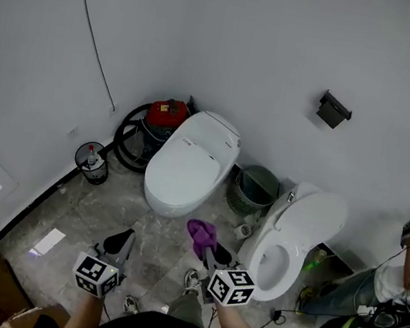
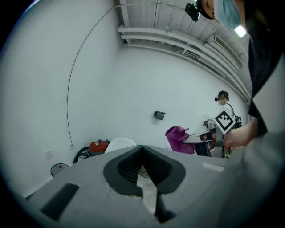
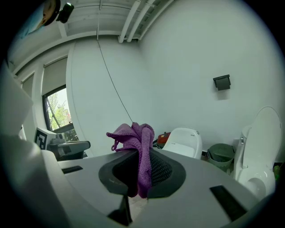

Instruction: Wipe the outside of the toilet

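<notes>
Purple cloth (image 1: 202, 234) is pinched in the right gripper (image 1: 205, 250), forearm reaching forward, just short of the closed toilet (image 1: 189, 166); the left gripper (image 1: 123, 241), jaws pressed together on nothing, is held level alongside, also before that toilet's front

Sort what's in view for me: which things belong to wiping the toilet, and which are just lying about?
For the job:
- purple cloth, clamped in the right gripper
- closed toilet and open toilet; I cannot tell which is meant
- left gripper, shut and empty

Lying about:
- red vacuum
- green basket
- small bin
- wall holder
</notes>
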